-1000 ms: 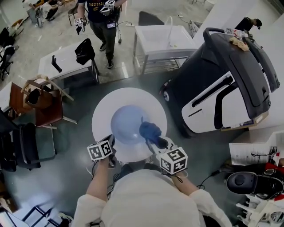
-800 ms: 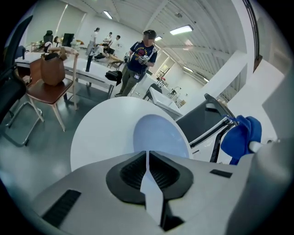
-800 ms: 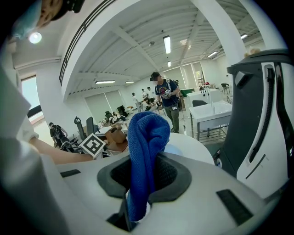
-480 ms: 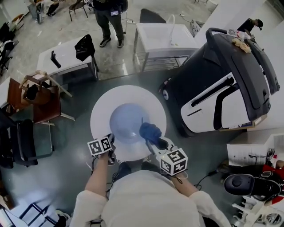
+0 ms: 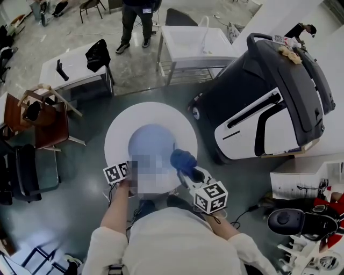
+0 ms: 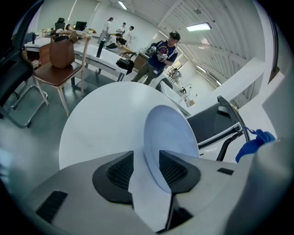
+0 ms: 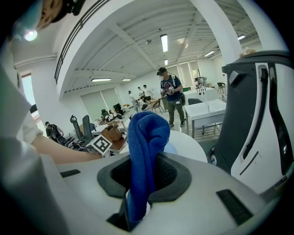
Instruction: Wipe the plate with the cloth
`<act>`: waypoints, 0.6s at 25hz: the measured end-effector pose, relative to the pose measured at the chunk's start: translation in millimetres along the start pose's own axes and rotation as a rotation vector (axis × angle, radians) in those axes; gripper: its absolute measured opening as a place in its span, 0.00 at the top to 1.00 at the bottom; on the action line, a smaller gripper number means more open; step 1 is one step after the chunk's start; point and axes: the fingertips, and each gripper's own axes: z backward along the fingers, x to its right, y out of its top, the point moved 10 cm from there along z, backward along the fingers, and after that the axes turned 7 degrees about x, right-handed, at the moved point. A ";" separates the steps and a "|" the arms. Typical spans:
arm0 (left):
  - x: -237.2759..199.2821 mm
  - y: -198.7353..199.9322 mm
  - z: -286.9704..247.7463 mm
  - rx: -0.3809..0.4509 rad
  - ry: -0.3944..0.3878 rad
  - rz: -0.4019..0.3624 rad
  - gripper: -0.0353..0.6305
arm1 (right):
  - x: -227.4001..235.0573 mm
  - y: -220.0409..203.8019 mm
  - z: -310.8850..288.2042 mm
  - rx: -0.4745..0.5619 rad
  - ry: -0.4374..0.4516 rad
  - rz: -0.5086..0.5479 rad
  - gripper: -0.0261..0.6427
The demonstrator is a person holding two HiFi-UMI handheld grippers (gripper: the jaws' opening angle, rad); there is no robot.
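Observation:
A pale blue plate (image 5: pixel 150 145) lies on the round white table (image 5: pixel 115 134) in the head view. My left gripper (image 5: pixel 130 173) is at the plate's near rim, partly under a blurred patch. In the left gripper view its jaws (image 6: pixel 146 158) are opening: the plate (image 6: pixel 172 133) rim runs between the dark pads (image 6: pixel 120 170) with a gap on each side. My right gripper (image 5: pixel 189 171) is shut on a blue cloth (image 5: pixel 181 159), which hangs over the plate's right edge. In the right gripper view the cloth (image 7: pixel 144 137) stands bunched up between the pads.
A big black and white machine (image 5: pixel 269 102) stands close to the table's right side. A wooden chair (image 5: pixel 48 123) and black chairs are on the left. White tables (image 5: pixel 193 45) and a standing person (image 5: pixel 137 16) are at the back.
The left gripper's marker cube has sunk a little toward the table at the plate's near rim. The right gripper and cloth have stayed put. The person at the back has stepped farther away.

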 end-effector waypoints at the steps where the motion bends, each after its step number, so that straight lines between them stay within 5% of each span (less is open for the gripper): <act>1: 0.1 0.3 -1.4 -0.001 -0.004 0.011 0.70 | 0.2 -0.2 0.7 -0.001 -0.002 0.000 0.83; 15: -4.6 7.7 -25.1 -0.005 0.006 0.057 0.70 | 7.1 -3.9 5.6 -0.014 -0.034 -0.012 0.83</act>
